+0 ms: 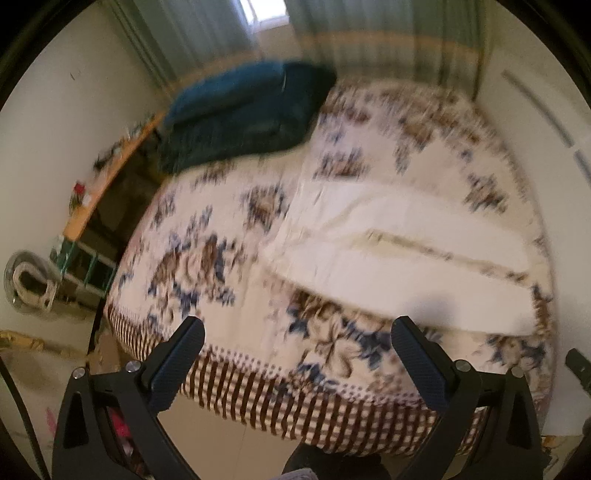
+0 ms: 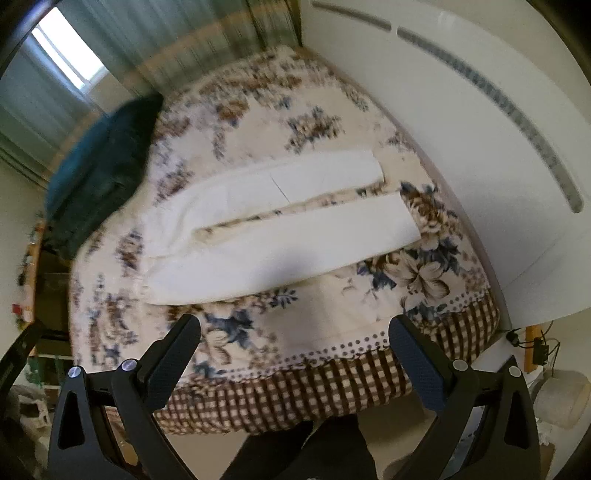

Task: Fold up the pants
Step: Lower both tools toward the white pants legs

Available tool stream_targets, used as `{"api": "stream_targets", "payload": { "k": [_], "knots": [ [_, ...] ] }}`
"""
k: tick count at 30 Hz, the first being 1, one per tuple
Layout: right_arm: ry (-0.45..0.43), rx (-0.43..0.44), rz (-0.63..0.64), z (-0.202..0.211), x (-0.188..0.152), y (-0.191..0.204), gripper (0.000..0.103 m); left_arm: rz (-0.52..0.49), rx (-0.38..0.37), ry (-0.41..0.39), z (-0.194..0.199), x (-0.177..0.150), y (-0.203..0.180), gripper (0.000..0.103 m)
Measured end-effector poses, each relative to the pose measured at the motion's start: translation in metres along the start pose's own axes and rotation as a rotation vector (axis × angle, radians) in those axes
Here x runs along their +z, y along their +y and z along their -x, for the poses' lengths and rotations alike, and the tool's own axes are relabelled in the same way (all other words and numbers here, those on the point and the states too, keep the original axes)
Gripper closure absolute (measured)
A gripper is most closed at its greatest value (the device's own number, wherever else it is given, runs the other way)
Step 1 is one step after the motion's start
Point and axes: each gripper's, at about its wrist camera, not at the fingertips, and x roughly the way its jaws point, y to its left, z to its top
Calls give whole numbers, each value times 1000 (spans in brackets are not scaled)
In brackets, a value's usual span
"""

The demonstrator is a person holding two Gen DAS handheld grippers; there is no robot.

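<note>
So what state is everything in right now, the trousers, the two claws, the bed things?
White pants: spread flat on the bed, unfolded, legs apart.
Left claw: open, holding nothing, above the bed's near edge.
Right claw: open, holding nothing, short of the pants.
Floral bedspread: laid over the bed, checked border hanging at the near edge.
Dark teal blanket: folded in a pile at the far end.

A home bedroom is shown. Most of the scene is taken up by a bed [image 2: 280, 373] dressed in a floral cover with a checked brown skirt. A dark teal blanket [image 1: 240, 114] is piled at the far left. Striped curtains [image 1: 388, 37] and a bright window [image 1: 264, 11] are seen beyond, and a cluttered wooden shelf [image 1: 107, 177] at the left wall.
</note>
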Motion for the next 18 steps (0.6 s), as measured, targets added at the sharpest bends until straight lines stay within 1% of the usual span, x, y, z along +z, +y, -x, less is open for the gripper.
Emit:
{"api": "stream_targets", "payload": {
  "k": [2, 3, 6, 9, 11, 13, 15, 17, 18],
  "knots": [
    [34, -30, -5, -38, 7, 3, 0, 1, 18, 30, -30, -1, 0, 0],
    [49, -45, -12, -59, 11, 2, 0, -9, 30, 51, -52, -1, 2, 0],
    [82, -76, -27, -120, 18, 0, 0, -22, 37, 97, -101, 5, 2, 0],
    [117, -128, -50, -179, 25, 5, 0, -20, 15, 143, -150, 18, 3, 0],
    [140, -143, -81, -215, 29, 5, 0, -9, 0, 173, -183, 27, 5, 0],
    [167, -161, -117, -250, 34, 10, 0, 20, -21, 213, -223, 32, 8, 0],
    [188, -157, -153, -280, 37, 14, 0, 63, -38, 267, -264, 35, 15, 0],
    [198, -172, -172, -313, 41, 16, 0, 147, -81, 336, -309, 35, 26, 0],
    [202, -169, -185, -333, 43, 17, 0, 185, -87, 364, -328, 35, 30, 0]
  ]
}}
